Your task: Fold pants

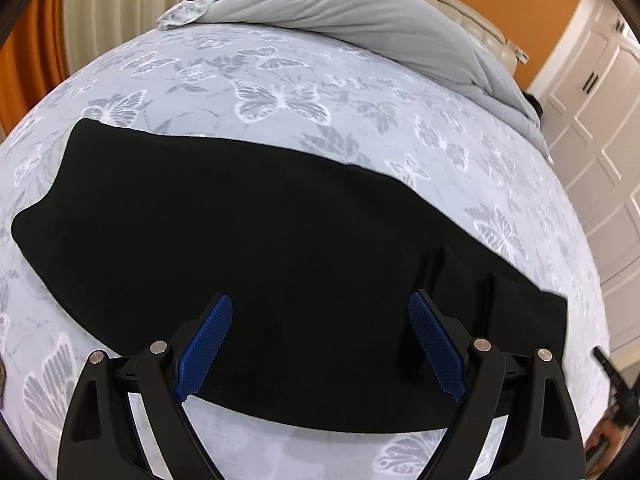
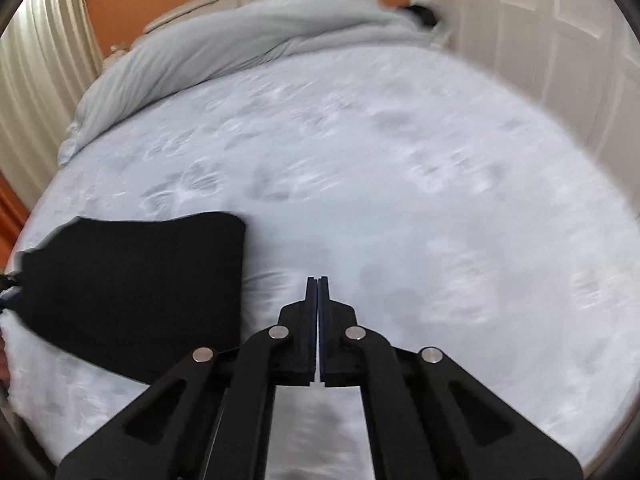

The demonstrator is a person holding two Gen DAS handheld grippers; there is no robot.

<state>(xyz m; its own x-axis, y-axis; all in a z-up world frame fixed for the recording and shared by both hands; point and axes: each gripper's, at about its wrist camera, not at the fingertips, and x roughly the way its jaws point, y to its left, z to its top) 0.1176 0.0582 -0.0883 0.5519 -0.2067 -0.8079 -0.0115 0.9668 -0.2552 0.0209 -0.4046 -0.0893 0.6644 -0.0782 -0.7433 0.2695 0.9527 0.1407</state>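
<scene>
left hand-held gripper [image 1: 320,300] spread above black pants [image 1: 260,248], flat, folded lengthwise.

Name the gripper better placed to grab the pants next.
Left. The left gripper hangs over the black pants, jaws wide open. The right gripper is shut over bare bedsheet, beside them.

Black pants [image 1: 256,224] lying flat across butterfly-print bedsheet [image 1: 320,80], left gripper [image 1: 320,300] spread wide above their near edge, rumpled grey duvet [image 1: 360,4] beyond
</scene>
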